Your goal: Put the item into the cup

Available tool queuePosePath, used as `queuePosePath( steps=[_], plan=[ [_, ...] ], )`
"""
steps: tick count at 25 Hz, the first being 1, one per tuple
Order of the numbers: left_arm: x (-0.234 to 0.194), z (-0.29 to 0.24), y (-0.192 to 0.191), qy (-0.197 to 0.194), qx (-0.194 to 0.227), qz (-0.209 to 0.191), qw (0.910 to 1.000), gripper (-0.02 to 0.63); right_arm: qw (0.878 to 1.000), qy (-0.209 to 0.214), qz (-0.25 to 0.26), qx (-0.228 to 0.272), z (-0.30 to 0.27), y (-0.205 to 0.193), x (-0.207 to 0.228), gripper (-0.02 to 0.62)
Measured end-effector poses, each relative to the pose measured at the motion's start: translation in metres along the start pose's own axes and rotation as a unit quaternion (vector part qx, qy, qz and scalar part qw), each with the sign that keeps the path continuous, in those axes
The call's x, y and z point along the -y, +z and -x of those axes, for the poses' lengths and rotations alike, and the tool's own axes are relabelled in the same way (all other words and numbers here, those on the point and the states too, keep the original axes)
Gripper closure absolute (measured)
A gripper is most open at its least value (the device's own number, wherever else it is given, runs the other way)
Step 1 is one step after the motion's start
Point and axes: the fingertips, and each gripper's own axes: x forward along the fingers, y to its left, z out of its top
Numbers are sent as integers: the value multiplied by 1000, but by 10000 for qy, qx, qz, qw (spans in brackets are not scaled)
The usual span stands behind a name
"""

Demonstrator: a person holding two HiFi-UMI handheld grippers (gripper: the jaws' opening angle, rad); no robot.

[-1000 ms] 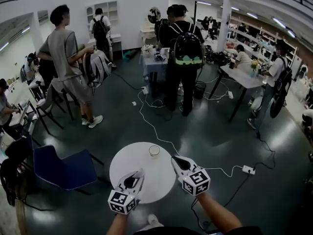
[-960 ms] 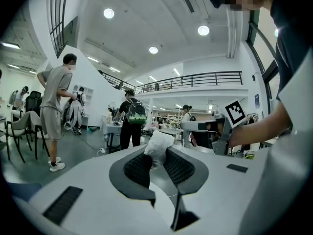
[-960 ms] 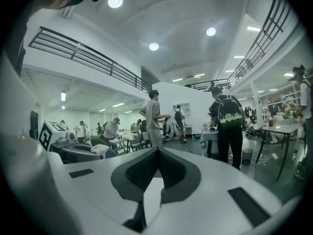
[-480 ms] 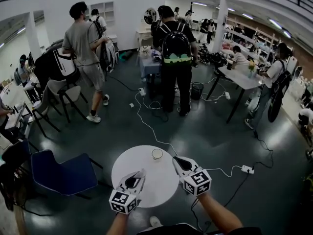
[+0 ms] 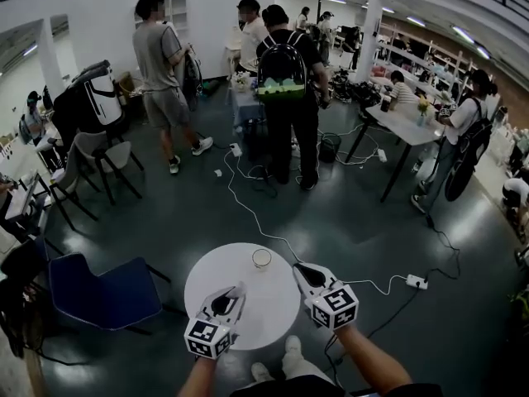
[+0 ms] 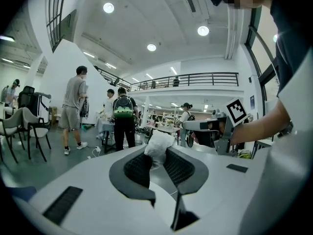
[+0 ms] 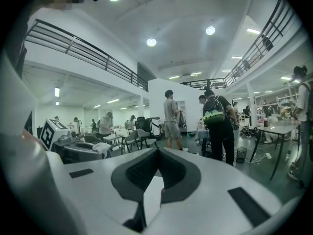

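Note:
A clear cup stands on the far part of the round white table. My left gripper hovers over the table's near left side, shut on a crumpled white item that sticks out between its pads. The same white item shows in the right gripper view at the left gripper's tip. My right gripper hangs at the table's right edge, just right of the cup, with its jaws shut and nothing between them.
A blue chair stands left of the table. A white cable runs across the dark floor to a power strip. Several people stand around tables farther back.
Both grippers stay where they were over the table. The person in grey at the back left has walked right, and the view has shifted slightly.

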Motion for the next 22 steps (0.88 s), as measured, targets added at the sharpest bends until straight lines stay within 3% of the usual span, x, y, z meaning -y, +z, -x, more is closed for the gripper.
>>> queuePosePath(
  steps=[11, 22],
  plan=[
    [4, -75, -7, 219, -122, 48, 9997, 525, 9997, 191, -118, -72, -18, -12, 75, 578],
    [-42, -149, -23, 572, -278, 184, 9978, 525, 9986, 378, -160, -346, -75, -37, 137, 578]
  ],
)
